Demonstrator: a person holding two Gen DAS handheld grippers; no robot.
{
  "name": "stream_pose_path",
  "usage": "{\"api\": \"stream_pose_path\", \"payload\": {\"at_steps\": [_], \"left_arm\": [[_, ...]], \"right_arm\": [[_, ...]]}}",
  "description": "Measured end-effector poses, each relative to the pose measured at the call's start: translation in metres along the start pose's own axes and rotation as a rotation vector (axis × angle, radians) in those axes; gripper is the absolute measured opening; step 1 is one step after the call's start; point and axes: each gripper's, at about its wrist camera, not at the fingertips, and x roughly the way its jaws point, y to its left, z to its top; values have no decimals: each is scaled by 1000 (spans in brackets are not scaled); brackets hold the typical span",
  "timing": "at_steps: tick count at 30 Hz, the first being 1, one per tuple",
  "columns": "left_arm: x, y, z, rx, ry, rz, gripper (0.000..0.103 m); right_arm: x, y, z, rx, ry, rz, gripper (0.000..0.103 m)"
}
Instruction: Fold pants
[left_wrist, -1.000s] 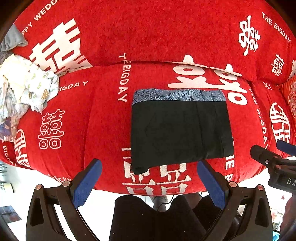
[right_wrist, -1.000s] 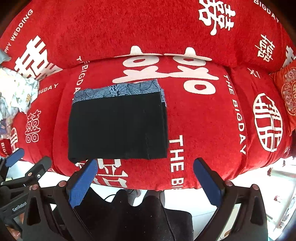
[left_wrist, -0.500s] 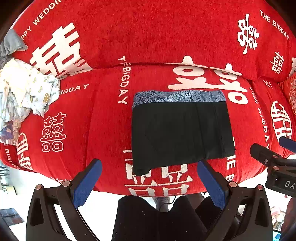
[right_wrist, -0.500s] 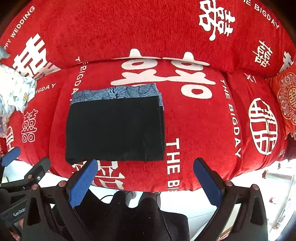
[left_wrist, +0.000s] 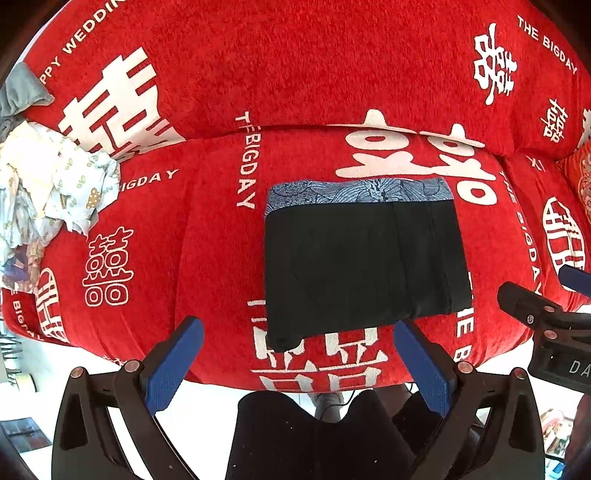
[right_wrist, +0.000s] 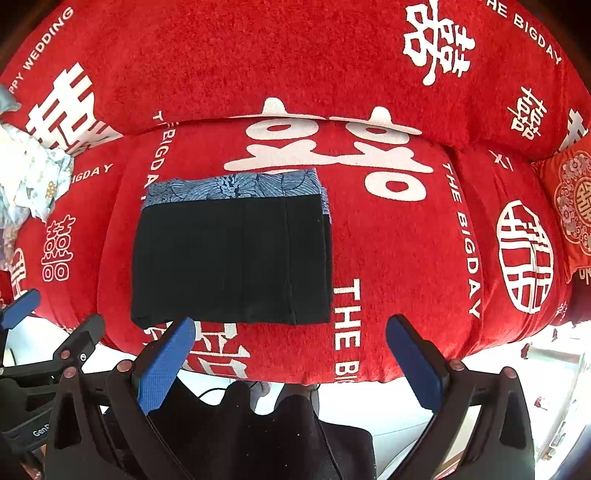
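Observation:
The pants lie folded into a flat black rectangle with a blue patterned band along the far edge, on the red sofa seat. They also show in the right wrist view. My left gripper is open and empty, held off the sofa's front edge, just short of the pants' near edge. My right gripper is open and empty too, in front of the pants' right part. Each gripper shows at the edge of the other's view.
A crumpled pile of pale printed clothes lies on the seat at the far left. The sofa back rises behind. A red embroidered cushion sits at the right. Pale floor lies below the sofa front.
Both views have shifted slightly; the pants sit a little higher and farther in the frames. The pants lie as before and both grippers stay open.

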Motion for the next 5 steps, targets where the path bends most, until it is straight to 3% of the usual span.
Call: {"api": "stream_pose_path", "payload": {"at_steps": [5], "left_arm": [[0, 3, 1, -1, -12, -10, 103]], "right_arm": [[2, 0, 0, -2, 3, -1, 103]]}}
